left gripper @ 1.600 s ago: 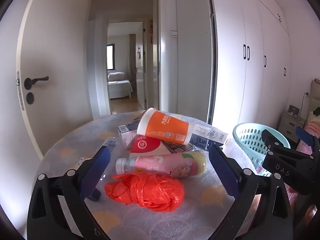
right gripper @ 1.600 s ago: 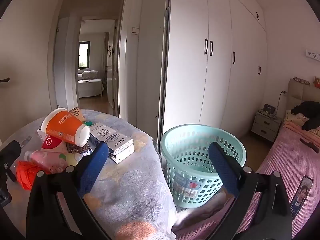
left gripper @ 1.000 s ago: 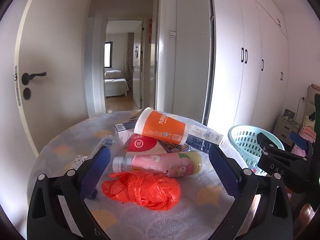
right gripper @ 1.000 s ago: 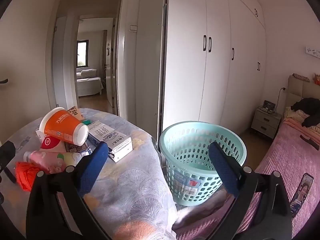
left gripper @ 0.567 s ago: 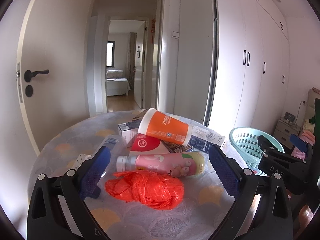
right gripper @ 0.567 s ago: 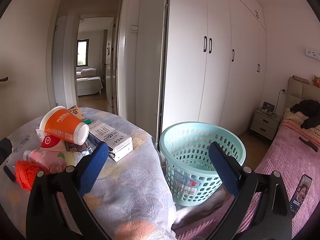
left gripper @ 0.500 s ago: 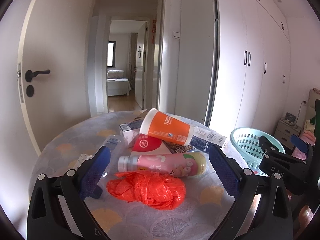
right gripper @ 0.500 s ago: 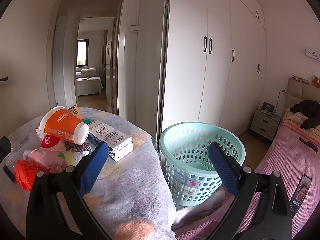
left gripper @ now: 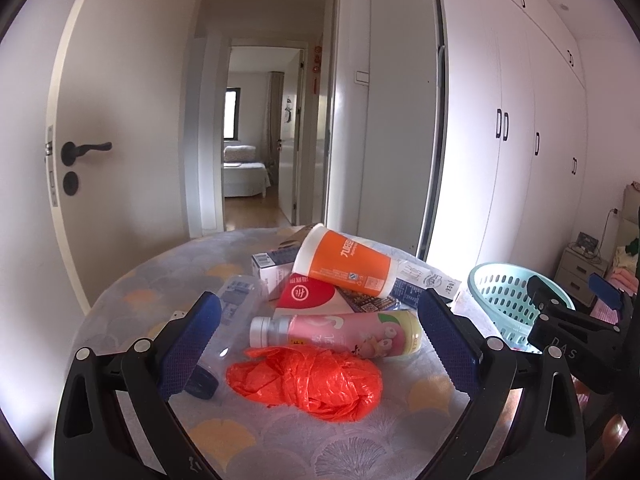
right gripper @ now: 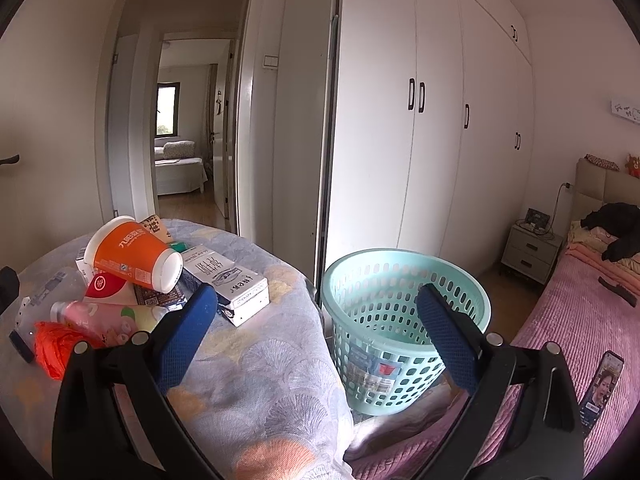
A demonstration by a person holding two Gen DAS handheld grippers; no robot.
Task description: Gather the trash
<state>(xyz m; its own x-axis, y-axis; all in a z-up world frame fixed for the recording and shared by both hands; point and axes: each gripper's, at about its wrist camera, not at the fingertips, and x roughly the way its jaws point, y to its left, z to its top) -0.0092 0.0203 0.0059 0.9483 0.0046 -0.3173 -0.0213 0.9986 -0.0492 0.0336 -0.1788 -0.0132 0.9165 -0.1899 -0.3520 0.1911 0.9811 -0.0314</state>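
Both claws released, empty; only right cam shows whole basket [right gripper: 404,320], bed [right gripper: 592,320].

- In the left wrist view, the orange paper cup lying on its side [left gripper: 344,268], the pink plastic drink bottle [left gripper: 340,330] and the crumpled orange plastic bag [left gripper: 304,380] have drifted a little to the right in the frame since 1.0 s ago
- The black lever door handle [left gripper: 86,148] at the left of that frame sits higher and further right than it did 1.6 s ago
- The pale green perforated plastic basket [left gripper: 516,300] and the right gripper [left gripper: 572,286] at the right edge now sit lower in the frame
- In the right wrist view, less of the left gripper [right gripper: 8,280] shows at the left edge: only a small black part is left
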